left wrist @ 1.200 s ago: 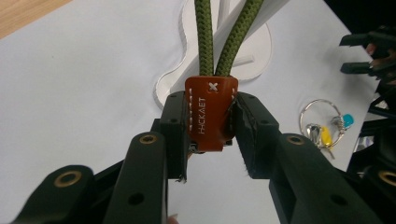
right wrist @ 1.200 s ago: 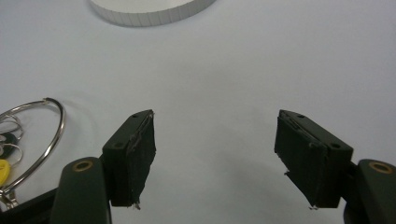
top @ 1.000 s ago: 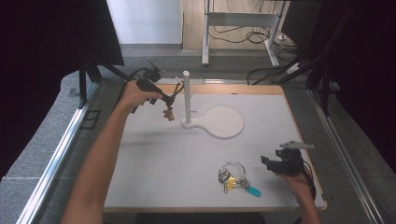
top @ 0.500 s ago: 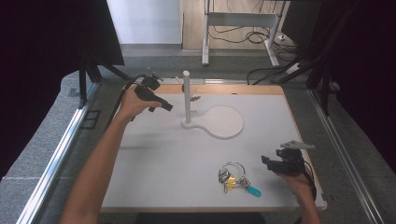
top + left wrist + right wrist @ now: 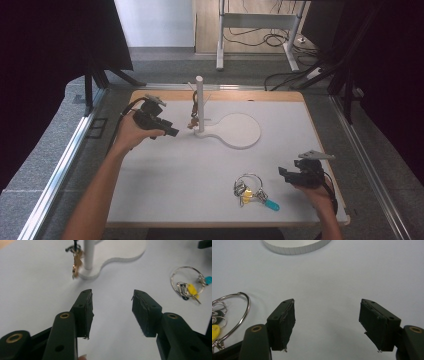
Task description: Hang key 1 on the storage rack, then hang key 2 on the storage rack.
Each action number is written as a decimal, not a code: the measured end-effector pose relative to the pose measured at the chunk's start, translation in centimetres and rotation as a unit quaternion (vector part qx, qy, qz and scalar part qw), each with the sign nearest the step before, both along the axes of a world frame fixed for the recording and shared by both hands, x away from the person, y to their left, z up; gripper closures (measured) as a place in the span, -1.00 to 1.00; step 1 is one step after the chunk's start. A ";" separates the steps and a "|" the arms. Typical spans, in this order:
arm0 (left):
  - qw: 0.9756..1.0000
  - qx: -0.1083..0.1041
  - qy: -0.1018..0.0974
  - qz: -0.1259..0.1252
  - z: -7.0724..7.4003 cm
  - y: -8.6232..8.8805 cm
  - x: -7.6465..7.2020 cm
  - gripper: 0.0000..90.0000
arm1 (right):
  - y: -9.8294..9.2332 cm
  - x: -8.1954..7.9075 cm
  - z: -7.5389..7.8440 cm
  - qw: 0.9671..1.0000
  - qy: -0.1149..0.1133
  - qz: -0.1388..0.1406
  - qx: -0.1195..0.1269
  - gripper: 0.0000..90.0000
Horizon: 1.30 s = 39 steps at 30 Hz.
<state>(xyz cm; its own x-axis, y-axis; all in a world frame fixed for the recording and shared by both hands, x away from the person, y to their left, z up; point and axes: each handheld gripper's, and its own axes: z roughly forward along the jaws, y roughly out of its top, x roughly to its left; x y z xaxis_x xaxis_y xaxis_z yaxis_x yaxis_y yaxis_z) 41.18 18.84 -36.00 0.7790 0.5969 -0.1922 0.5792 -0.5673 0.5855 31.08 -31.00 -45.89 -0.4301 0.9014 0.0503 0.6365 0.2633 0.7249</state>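
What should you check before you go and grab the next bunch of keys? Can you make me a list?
1. Brown key bunch hangs on the white post stand: ok.
2. Left gripper has let go, jaws just opened, nothing between them: ok.
3. Left gripper apart from the stand: ok.
4. Silver ring of keys with yellow and blue tags lies free on the white table: ok.
5. Right gripper open beside the ring, not touching: ok.
6. Spare hook left on the stand: cannot tell.
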 end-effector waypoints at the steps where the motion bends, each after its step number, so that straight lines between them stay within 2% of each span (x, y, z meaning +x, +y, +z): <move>1: 1.000 -0.003 -0.001 0.000 -0.2 0.0 -0.6 0.15 | 0.0 0.0 0.0 1.000 -0.001 0.002 -0.001 -0.36; 5: 1.000 -0.017 -0.005 0.000 -0.9 0.2 -2.3 0.13 | 0.2 -0.1 0.1 1.000 -0.003 0.006 -0.001 -0.36; 8: 1.000 -0.019 -0.009 0.001 -1.6 0.3 -3.8 0.13 | 0.2 -0.1 0.3 1.000 -0.004 0.007 0.002 -0.36; 14: 1.000 -0.013 -0.014 0.008 -3.9 0.4 -6.6 0.12 | 0.2 -0.2 0.4 1.000 -0.003 0.011 0.004 -0.35; 17: 1.000 -0.012 -0.007 0.008 -4.9 0.5 -7.5 0.11 | 0.3 -0.1 0.4 1.000 -0.003 0.013 0.003 -0.35; 20: 1.000 0.016 -0.016 0.006 -5.5 0.3 -8.2 0.10 | 0.5 -0.2 0.4 1.000 -0.002 0.017 0.001 -0.35; 25: 1.000 0.021 -0.023 -0.001 -5.9 -0.2 -9.1 0.09 | 0.7 -0.3 0.4 1.000 -0.003 0.023 -0.001 -0.35; 28: 1.000 0.010 -0.014 0.002 -6.7 -0.3 -9.4 0.08 | 0.7 -0.3 0.4 1.000 -0.005 0.022 -0.001 -0.35; 30: 1.000 0.024 -0.011 0.004 -7.0 -0.2 -9.3 0.08 | 0.7 -0.3 0.4 1.000 -0.006 0.025 -0.001 -0.35; 31: 1.000 0.028 -0.012 0.004 -7.1 0.0 -9.3 0.08 | 0.7 -0.2 0.4 1.000 -0.006 0.027 -0.001 -0.34; 35: 1.000 0.024 -0.016 0.006 -6.9 0.4 -9.6 0.06 | 1.0 0.0 1.0 0.999 -0.013 0.037 0.002 -0.32; 39: 0.999 0.021 -0.024 0.011 -6.7 0.6 -10.0 -0.02 | 1.6 0.5 2.0 0.998 -0.014 0.053 -0.014 -0.31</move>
